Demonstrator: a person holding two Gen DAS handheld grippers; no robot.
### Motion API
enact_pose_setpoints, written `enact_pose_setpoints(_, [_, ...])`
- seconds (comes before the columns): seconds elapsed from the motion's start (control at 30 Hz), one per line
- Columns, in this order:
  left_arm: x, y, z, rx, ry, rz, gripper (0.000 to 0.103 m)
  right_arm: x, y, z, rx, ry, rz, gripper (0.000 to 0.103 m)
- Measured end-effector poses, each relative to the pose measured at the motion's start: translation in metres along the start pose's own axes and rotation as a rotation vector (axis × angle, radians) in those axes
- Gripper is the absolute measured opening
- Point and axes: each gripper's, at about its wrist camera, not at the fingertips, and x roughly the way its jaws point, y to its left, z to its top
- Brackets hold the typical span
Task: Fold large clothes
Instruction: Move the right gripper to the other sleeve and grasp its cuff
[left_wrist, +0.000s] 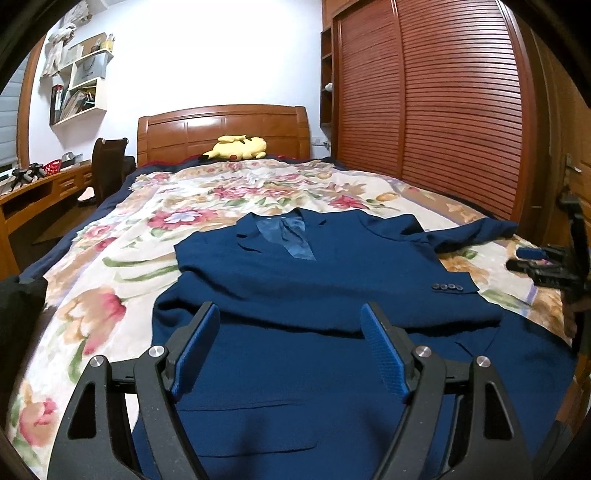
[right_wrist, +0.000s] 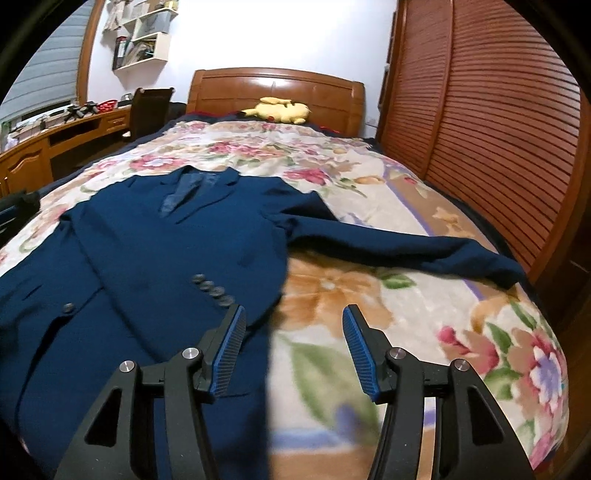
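On bed: blue jacket flat, one sleeve folded.

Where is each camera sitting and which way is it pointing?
Left wrist: behind the open left tool, over the blue jacket, facing the headboard; the right tool shows at its right edge.
Right wrist: behind the open right tool, over the jacket's edge, facing likewise.
Shared: jacket, floral blanket, yellow plush.
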Motion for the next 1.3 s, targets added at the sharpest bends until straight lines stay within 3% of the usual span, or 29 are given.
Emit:
enact_pose_setpoints(0.1, [0.002, -0.002, 0.0, 0.0, 0.001, -0.003, 0.079, 0.013, -0.021, 0.01, 0.012, 0.008, -0.065, 0.057])
enact_pose_setpoints(0.27, [0.003, -0.004, 0.001, -0.009, -0.012, 0.006, 0.081, 0.037, -0.048, 0.02, -0.014, 0.023, -0.151, 0.071])
enact_pose_setpoints(0.43, [0.002, -0.007, 0.001, -0.008, -0.032, 0.015, 0.102, 0.069, -0.085, 0.029, 0.061, 0.073, -0.19, 0.075])
enact_pose_setpoints(0.87, [0.008, -0.007, 0.0, -0.026, -0.019, 0.006, 0.103, 0.139, -0.156, 0.061, 0.243, 0.136, -0.377, 0.076])
enact_pose_setpoints(1.03, [0.013, -0.008, -0.001, -0.02, 0.004, -0.007, 0.103, 0.16, -0.171, 0.066, 0.34, 0.147, -0.398, 0.076])
enact_pose_setpoints(1.3, [0.02, -0.014, -0.006, 0.003, 0.036, -0.007, 0.103, 0.181, -0.18, 0.075, 0.315, 0.157, -0.455, 0.076])
